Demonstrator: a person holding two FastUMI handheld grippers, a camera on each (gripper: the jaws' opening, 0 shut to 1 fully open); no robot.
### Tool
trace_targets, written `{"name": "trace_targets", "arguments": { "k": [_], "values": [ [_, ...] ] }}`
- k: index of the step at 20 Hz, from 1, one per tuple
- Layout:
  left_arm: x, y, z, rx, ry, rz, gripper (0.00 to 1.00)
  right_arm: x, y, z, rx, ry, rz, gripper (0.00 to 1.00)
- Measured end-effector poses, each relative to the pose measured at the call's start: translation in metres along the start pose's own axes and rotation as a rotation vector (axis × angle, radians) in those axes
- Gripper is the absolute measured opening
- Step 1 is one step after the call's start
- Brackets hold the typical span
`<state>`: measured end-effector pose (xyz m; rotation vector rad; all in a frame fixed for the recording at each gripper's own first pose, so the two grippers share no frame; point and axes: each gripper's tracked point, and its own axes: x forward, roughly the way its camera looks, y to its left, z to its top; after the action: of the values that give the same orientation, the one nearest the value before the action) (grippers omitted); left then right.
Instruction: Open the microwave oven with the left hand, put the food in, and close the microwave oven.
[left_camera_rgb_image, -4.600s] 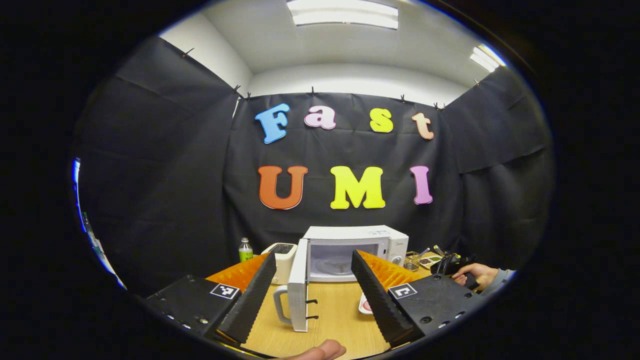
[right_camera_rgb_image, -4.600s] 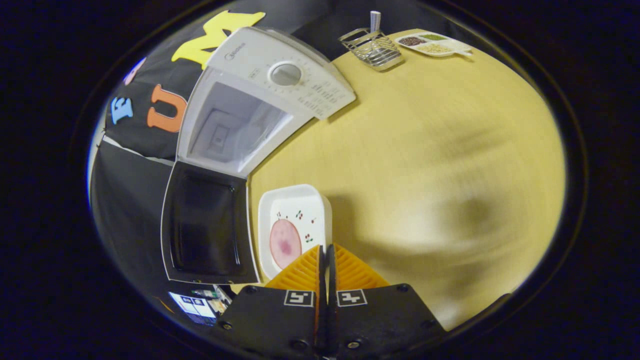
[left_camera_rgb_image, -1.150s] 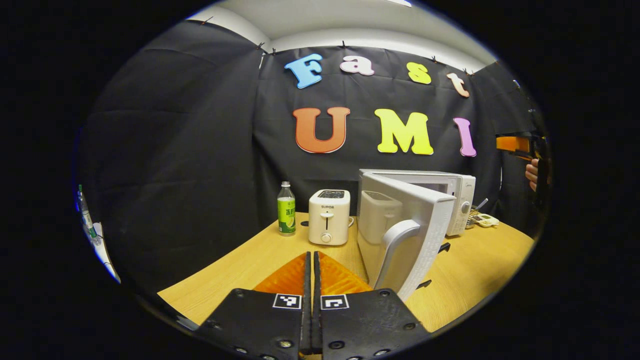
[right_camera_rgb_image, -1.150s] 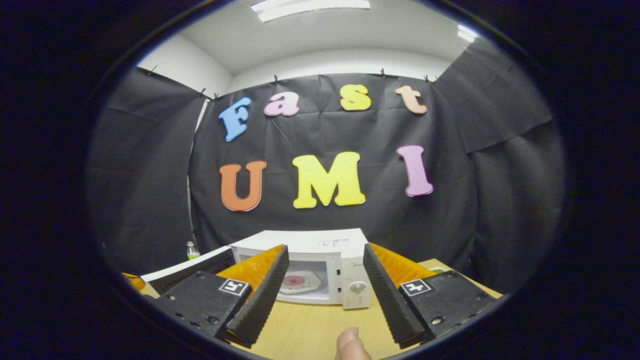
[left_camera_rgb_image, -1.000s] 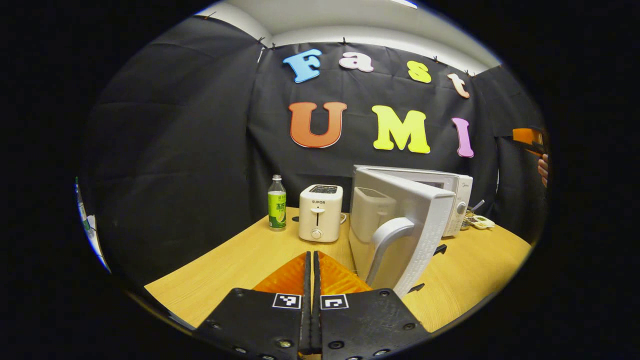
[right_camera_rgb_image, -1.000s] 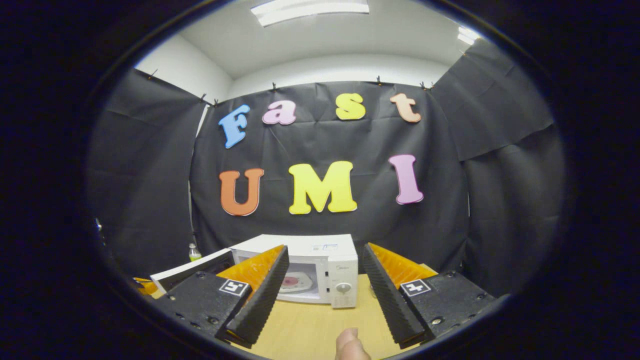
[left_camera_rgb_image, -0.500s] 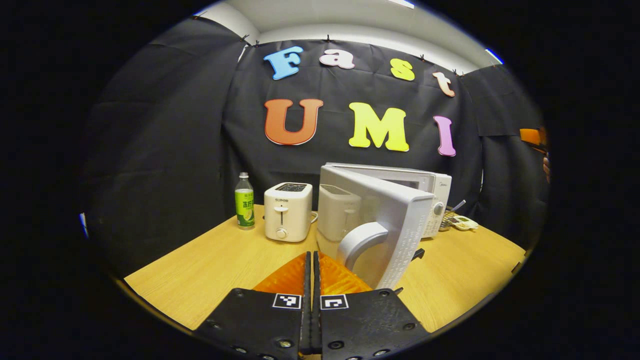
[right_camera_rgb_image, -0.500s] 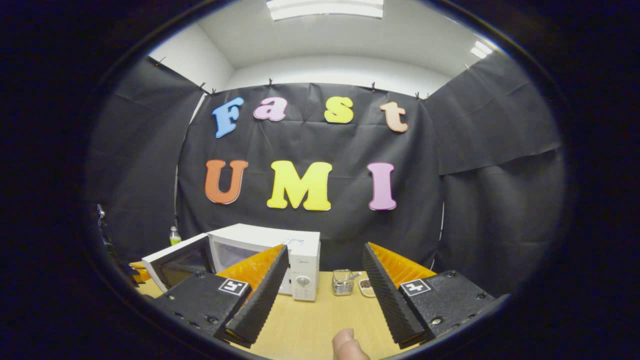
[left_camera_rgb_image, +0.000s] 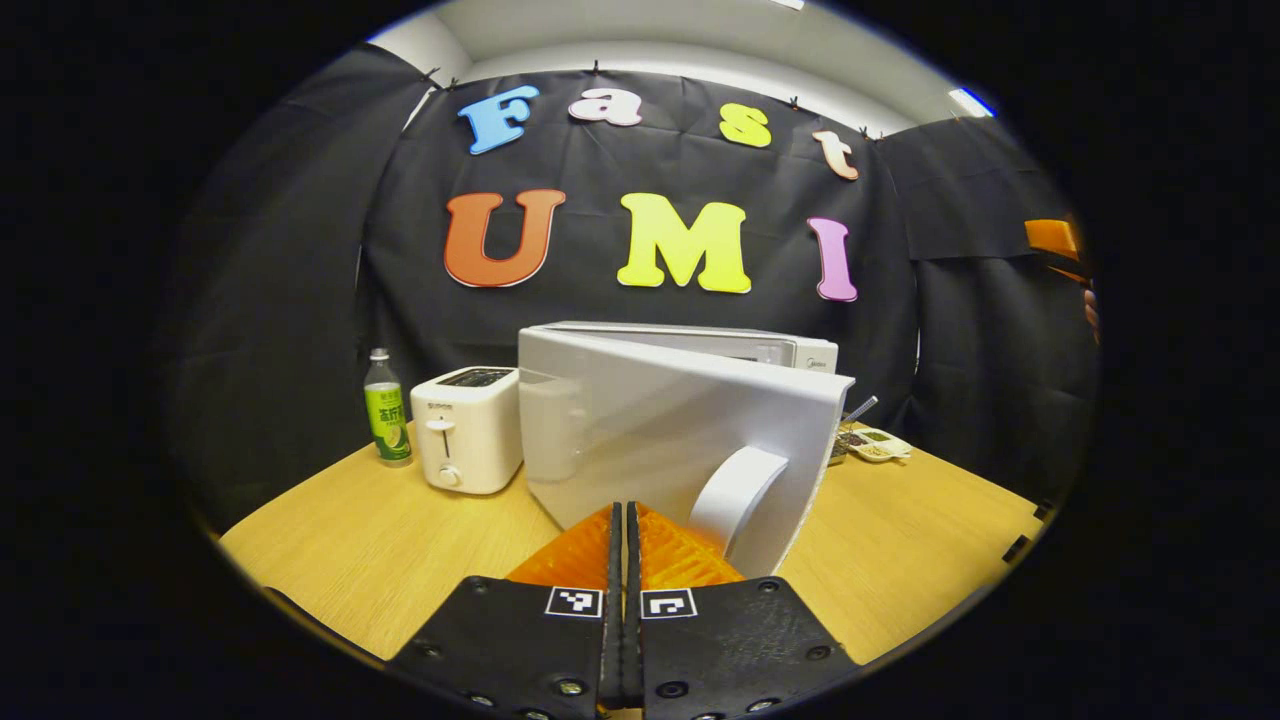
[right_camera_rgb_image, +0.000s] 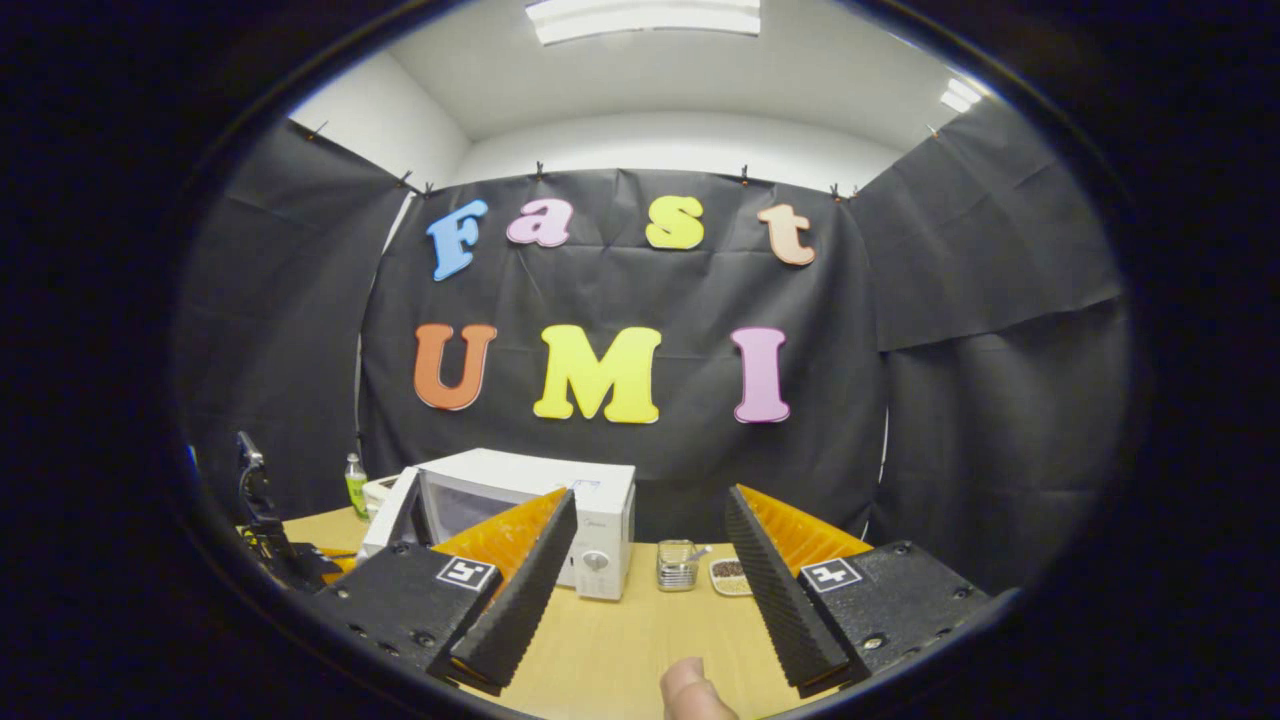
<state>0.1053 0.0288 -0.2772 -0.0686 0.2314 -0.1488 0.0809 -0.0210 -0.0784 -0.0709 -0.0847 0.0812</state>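
White oven (left_camera_rgb_image: 790, 350): centre of the left gripper view, long axis running left to right along the wall, front facing the camera side; lower left of centre in the right gripper view (right_camera_rgb_image: 590, 480).
Door (left_camera_rgb_image: 660, 430): partly open, hinged on the picture's left, its free edge and curved handle (left_camera_rgb_image: 735, 495) swung out to the right of centre.
Left gripper (left_camera_rgb_image: 624, 510): bottom centre, fingers pressed together with nothing between them, tips right at the door's lower edge beside the handle; contact cannot be told.
Right gripper (right_camera_rgb_image: 648, 545): fingers spread wide apart, empty, well back from the oven; a fingertip (right_camera_rgb_image: 690, 695) at the bottom edge.
Table (left_camera_rgb_image: 380, 560): light wood.
Toaster (left_camera_rgb_image: 467, 428), bottle (left_camera_rgb_image: 386, 408): left of the oven.
Food: hidden behind the door.
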Motion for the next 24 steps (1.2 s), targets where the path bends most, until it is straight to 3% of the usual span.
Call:
{"name": "trace_targets", "arguments": {
  "k": [5,13,17,21,24],
  "values": [
    [0.038,-0.046,0.007,0.030,0.000,-0.086,0.00,0.001,-0.027,0.000,0.014,-0.006,-0.024,0.96],
    [0.109,-0.100,0.021,0.061,-0.024,-0.139,0.00,0.002,-0.070,-0.005,0.056,-0.007,-0.072,0.96],
    [0.148,-0.104,0.025,0.040,-0.028,-0.101,0.00,-0.001,-0.095,-0.004,0.058,-0.033,-0.108,0.95],
    [0.182,-0.104,0.026,-0.014,-0.011,-0.066,0.00,0.000,-0.103,-0.007,0.077,-0.028,-0.088,0.95],
    [0.203,-0.100,0.030,0.020,-0.018,-0.018,0.00,0.000,-0.109,-0.007,0.084,-0.039,-0.085,0.95]
  ]
}}
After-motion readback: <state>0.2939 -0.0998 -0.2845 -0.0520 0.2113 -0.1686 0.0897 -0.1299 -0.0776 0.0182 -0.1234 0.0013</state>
